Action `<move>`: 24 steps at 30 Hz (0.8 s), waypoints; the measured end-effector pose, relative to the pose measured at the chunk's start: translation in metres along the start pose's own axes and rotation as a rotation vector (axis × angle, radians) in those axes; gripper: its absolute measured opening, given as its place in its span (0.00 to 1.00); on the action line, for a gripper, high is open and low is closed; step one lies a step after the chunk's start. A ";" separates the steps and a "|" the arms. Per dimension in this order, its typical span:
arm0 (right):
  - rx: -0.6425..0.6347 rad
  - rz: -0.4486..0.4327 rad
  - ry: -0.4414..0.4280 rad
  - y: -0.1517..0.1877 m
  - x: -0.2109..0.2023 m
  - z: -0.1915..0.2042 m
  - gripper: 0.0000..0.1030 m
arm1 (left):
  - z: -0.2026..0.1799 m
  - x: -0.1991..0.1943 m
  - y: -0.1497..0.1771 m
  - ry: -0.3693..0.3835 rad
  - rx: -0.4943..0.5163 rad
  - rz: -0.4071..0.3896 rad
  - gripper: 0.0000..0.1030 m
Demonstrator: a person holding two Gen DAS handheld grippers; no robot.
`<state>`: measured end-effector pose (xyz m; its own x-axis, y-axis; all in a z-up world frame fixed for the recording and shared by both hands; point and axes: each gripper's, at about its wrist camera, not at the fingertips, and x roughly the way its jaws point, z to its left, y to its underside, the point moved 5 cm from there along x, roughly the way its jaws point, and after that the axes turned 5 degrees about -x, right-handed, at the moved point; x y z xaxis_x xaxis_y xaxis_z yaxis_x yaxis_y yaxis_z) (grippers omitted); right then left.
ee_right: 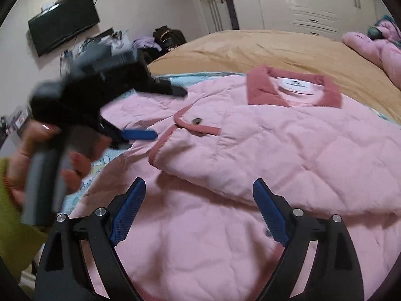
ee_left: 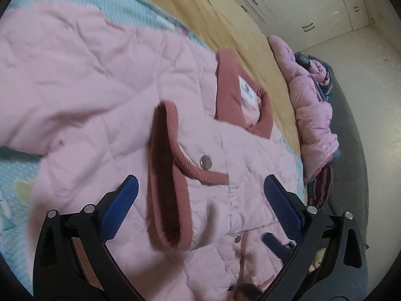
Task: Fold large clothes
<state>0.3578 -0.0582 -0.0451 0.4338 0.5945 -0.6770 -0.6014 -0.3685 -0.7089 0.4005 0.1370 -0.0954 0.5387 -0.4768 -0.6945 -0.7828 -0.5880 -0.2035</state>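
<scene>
Both tools hang over a pink quilted jacket (ee_right: pixel 288 150) spread on the bed (ee_right: pixel 250 47), and neither grips anything: the left tool (ee_left: pixel 200 193) has its blue pads wide apart with the sleeve cuff (ee_left: pixel 170 183) lying loose between them, and the right tool (ee_right: pixel 199 198) is just as wide open above the jacket's lower half. The jacket lies front down across a light blue printed sheet (ee_left: pixel 140 10), its darker pink collar (ee_right: pixel 293 87) toward 12 o'clock in the right wrist view, so that a sleeve can be laid flat over the back; that sleeve already crosses the body, ending in a ribbed cuff with a metal snap (ee_left: pixel 205 162) at about 10 o'clock from the right tool. My reading is that the open jaws suit a release or a fresh grasp of the fabric. Inside the collar sits a white label (ee_left: pixel 247 92) with a small dark logo and a line of print, too blurred to read. At 2 o'clock a second pink puffy coat (ee_left: pixel 313 105) lies heaped at the bed's edge, probably waiting its turn.
</scene>
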 end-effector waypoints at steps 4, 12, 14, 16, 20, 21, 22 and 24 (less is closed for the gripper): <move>0.075 -0.024 0.047 0.010 -0.025 -0.030 0.84 | -0.008 0.012 0.013 -0.029 0.057 -0.002 0.29; 0.201 -0.096 0.160 0.011 -0.076 -0.105 0.80 | -0.061 -0.032 0.007 -0.009 0.286 -0.168 0.01; 0.230 -0.129 0.230 0.004 -0.093 -0.131 0.80 | -0.084 -0.056 0.001 0.008 0.363 -0.242 0.01; 0.285 -0.166 0.281 -0.006 -0.108 -0.164 0.80 | -0.091 -0.066 -0.004 0.006 0.395 -0.281 0.01; 0.303 -0.143 0.342 -0.019 -0.101 -0.199 0.80 | -0.073 -0.051 -0.012 -0.070 0.418 -0.291 0.01; 0.305 -0.127 0.347 -0.020 -0.095 -0.205 0.80 | -0.062 -0.041 -0.013 -0.098 0.408 -0.272 0.01; 0.310 -0.110 0.348 -0.020 -0.087 -0.212 0.80 | -0.056 -0.032 -0.013 -0.120 0.398 -0.258 0.01; 0.318 -0.055 0.339 -0.019 -0.066 -0.221 0.80 | -0.034 -0.015 -0.010 -0.181 0.386 -0.225 0.01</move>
<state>0.4887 -0.2489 -0.0307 0.6337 0.3208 -0.7039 -0.7240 -0.0745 -0.6857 0.4111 0.1281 -0.0595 0.6721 -0.2235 -0.7060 -0.7297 -0.3621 -0.5800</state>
